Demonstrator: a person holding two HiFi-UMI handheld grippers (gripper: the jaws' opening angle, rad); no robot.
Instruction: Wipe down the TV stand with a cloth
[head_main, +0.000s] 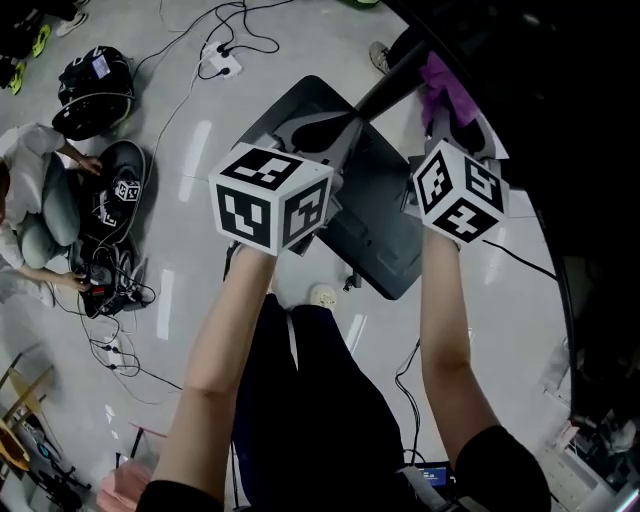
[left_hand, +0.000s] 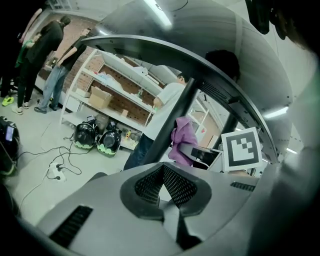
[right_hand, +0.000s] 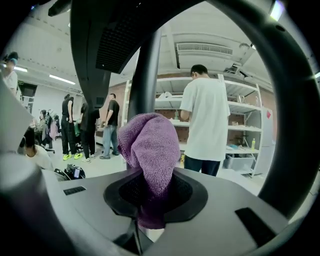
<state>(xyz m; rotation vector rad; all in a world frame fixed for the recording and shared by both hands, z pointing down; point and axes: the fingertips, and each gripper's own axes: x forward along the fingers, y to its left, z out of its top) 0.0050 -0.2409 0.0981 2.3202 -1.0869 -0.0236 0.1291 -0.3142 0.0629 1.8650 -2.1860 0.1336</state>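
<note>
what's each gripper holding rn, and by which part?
The right gripper is shut on the purple cloth, pinching its bunched lower end; the rest sticks out past the jaws. The left gripper holds nothing, jaws together.

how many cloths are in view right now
1. The purple microfibre cloth is pinched in the right gripper's fingers, next to the TV stand's dark pole. The left gripper holds none. A pink item on the floor is too unclear to count; others may be hidden.

Left hand-held gripper (left_hand: 164, 181): jaws recorded pressed together. Purple cloth (left_hand: 183, 140) observed beyond them, just beside dark TV stand pole (left_hand: 172, 122). Marker cube (left_hand: 243, 148) noted at right.
</note>
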